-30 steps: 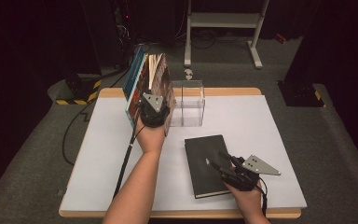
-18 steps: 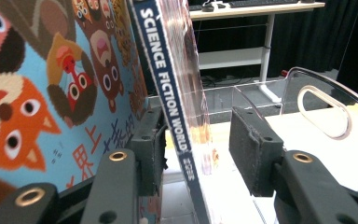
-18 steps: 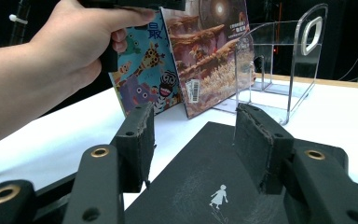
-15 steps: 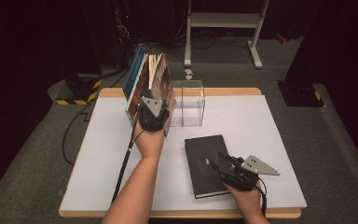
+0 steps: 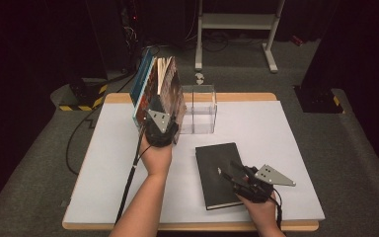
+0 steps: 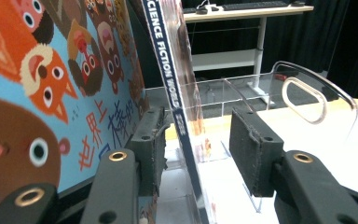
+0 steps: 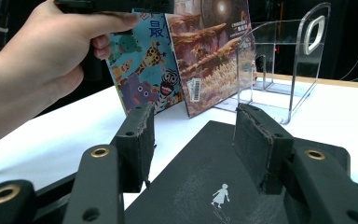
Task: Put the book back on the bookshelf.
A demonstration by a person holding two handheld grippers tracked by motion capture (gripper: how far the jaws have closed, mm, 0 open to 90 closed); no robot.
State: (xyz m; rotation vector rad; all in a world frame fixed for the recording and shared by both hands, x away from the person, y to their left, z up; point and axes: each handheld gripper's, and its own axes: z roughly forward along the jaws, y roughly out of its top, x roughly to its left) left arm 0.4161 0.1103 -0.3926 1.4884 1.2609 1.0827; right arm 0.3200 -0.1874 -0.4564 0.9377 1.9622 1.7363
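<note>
Several books [image 5: 160,86] stand leaning against a clear acrylic rack [image 5: 200,111] at the back of the white table [image 5: 286,128]. My left gripper [image 5: 163,123] reaches into them from the near side. Its pads stand apart around the thin "Science Fiction World" magazine [image 6: 168,60], with a clear gap to the right pad [image 6: 254,154]. A colourful animal picture book [image 6: 51,93] sits outside the left pad. A black book [image 5: 219,173] lies flat near the front. My right gripper [image 5: 227,173] hovers over its cover [image 7: 205,186], jaws apart and holding nothing.
The rack's curved wall with a handle slot [image 6: 307,93] rises to the right of the magazine. A white desk frame [image 5: 237,22] stands on the floor behind the table, and cables trail off the table's left side.
My left gripper has slid a little along the books toward the near edge. The right gripper and the black book have stayed where they were.
</note>
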